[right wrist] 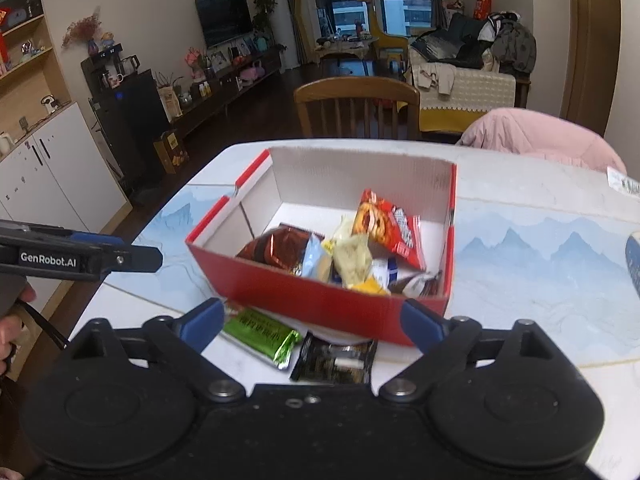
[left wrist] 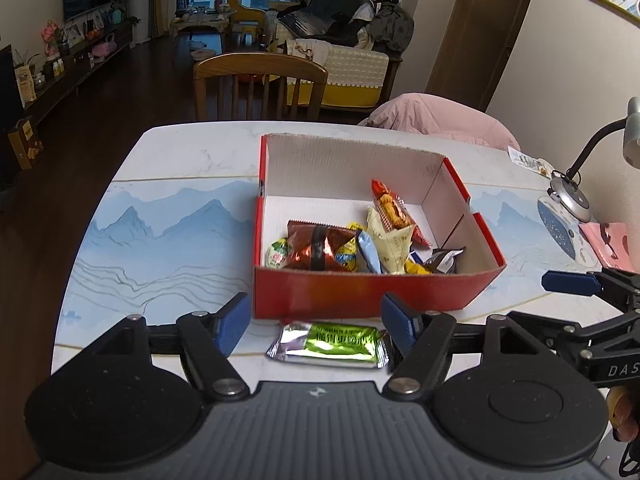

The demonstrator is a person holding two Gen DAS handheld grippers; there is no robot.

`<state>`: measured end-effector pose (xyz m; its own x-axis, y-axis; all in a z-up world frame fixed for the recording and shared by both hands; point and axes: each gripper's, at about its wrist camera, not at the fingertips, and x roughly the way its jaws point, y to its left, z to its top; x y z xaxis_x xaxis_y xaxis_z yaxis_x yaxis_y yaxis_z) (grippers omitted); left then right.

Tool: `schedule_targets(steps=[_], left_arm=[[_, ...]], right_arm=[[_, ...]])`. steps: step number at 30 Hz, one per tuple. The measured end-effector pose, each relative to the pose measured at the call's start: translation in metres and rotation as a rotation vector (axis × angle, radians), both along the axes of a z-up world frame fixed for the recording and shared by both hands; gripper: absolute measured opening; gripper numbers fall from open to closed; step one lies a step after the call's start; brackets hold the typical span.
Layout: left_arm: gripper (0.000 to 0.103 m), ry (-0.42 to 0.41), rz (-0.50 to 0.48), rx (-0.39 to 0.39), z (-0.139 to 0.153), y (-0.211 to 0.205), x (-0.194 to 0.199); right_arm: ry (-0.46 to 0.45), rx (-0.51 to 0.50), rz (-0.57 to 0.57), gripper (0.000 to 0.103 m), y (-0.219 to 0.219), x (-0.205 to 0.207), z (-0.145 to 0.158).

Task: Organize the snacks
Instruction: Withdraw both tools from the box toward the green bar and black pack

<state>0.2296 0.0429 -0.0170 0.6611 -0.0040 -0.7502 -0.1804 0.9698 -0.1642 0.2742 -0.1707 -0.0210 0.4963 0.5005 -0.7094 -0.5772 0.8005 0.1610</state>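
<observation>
Lying near the worktop's (left wrist: 180,152) front edge before the red box (left wrist: 360,292): green foil snack (left wrist: 332,345), both hand-held grippers (left wrist: 316,322) (right wrist: 316,322) wide, empty. Right view alone shows black packet (right wrist: 336,362).

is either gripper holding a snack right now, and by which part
Nothing is held. The left gripper and right gripper are open, empty, above the green foil snack packet on the table.
</observation>
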Motion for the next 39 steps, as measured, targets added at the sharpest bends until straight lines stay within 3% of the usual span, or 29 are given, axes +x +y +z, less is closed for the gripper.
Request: schedule_targets(steps=[6, 10, 21, 39], left_arm=[[0.081, -0.038, 0.066, -0.046, -0.011, 0.003, -0.018], [0.082, 0.01, 0.094, -0.076, -0.028, 0.006, -0.019], [0.082, 0.104, 0.142, -0.056, -0.064, 0.006, -0.023], [0.082, 0.183, 0.163, -0.036, -0.083, -0.003, 0.002]], right_arm=[[0.043, -0.028, 0.008, 0.103, -0.001, -0.008, -0.02], [0.081, -0.044, 0.004, 0.103, -0.003, -0.012, -0.042], [0.13, -0.103, -0.053, 0.102, 0.004, 0.01, -0.098], [0.198, -0.104, -0.034, 0.074, 0.016, 0.048, -0.132]])
